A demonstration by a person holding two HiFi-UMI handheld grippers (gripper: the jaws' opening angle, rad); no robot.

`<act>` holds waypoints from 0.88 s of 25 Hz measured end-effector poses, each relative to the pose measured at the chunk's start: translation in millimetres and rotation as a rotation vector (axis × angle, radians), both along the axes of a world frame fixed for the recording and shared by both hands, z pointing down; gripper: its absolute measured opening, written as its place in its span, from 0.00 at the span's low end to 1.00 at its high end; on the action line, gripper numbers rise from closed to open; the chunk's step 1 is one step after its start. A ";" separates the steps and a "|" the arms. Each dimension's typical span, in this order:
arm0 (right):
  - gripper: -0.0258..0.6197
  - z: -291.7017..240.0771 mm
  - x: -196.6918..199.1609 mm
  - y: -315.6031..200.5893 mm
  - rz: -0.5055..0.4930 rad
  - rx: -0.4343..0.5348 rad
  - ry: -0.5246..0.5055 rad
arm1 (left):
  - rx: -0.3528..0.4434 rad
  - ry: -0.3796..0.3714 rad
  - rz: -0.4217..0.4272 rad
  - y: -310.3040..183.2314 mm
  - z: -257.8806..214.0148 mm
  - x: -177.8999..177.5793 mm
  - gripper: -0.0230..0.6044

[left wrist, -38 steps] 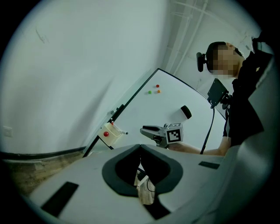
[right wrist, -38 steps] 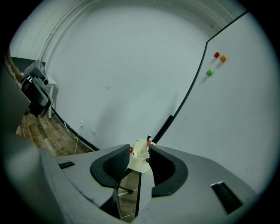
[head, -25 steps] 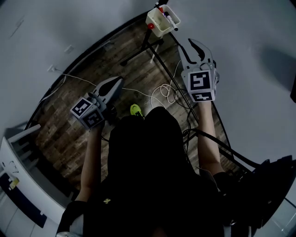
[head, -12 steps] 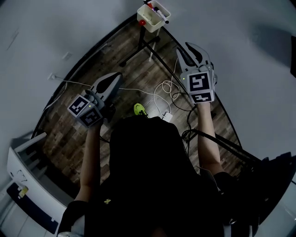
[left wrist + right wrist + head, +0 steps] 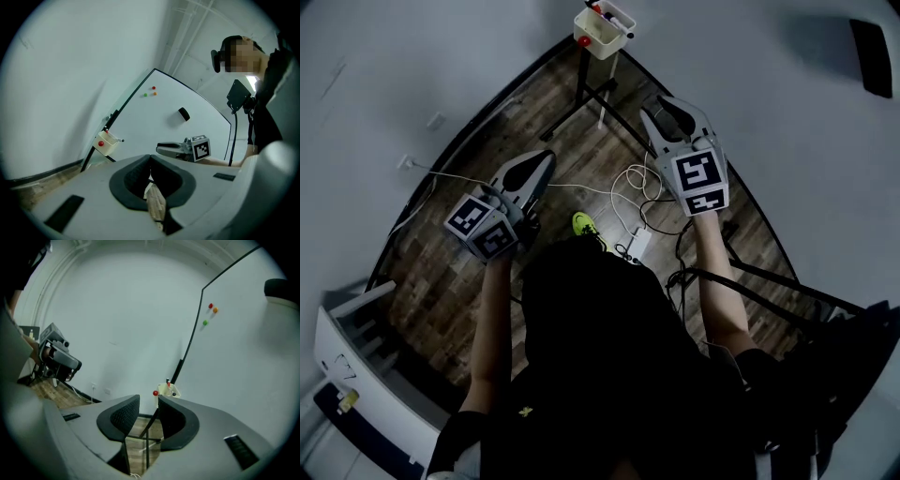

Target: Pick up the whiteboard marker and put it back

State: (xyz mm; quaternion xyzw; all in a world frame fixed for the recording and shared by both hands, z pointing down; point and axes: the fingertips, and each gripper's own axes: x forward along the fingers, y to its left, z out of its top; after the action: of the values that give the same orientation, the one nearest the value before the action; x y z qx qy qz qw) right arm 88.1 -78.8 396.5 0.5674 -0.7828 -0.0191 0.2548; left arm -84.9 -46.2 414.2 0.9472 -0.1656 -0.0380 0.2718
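- Left gripper [image 5: 150,158]: the jaws are brought together at their tips. Nothing is held between them. Only a strip of the wooden floor [image 5: 154,201] is seen through the slit below the pads.
- Right gripper [image 5: 148,401]: the jaws are held apart by a moderate gap. Nothing is clamped or touched. The dark stand legs [image 5: 146,446] are seen through the gap, far beyond it.
- Whiteboard marker [image 5: 168,384]: it is stood upright in the cream tray [image 5: 164,391], which is set at the lower corner of the whiteboard [image 5: 243,362]. A red ball [image 5: 155,393] is seen at the tray's side. The marker is well apart from both grippers and lies ahead of the right gripper's jaws.
- Head view: both grippers are held out in front of the person, above the floor, with white cables [image 5: 637,183] lying between them.
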 end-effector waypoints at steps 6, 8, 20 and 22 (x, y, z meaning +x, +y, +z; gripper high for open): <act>0.23 -5.1 -29.3 37.2 0.018 0.011 -0.073 | 0.023 0.018 0.050 42.2 -8.6 -11.0 0.07; 0.23 -0.8 -43.2 54.9 0.009 -0.009 -0.083 | 0.021 0.012 0.063 52.6 -8.3 -20.6 0.07; 0.09 -5.9 -60.8 60.8 0.157 0.010 -0.191 | 0.068 0.004 0.228 34.5 -32.9 -16.6 0.07; 0.05 -9.1 -62.8 58.6 0.166 0.026 -0.213 | 0.078 0.003 0.243 33.4 -34.4 -15.4 0.07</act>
State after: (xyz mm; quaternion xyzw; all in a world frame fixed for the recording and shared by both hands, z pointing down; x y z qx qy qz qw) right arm 25.4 -20.1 387.4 0.6322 -0.7556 0.0521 0.1634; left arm -100.3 -12.8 379.8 0.9701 -0.0477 -0.0125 0.2375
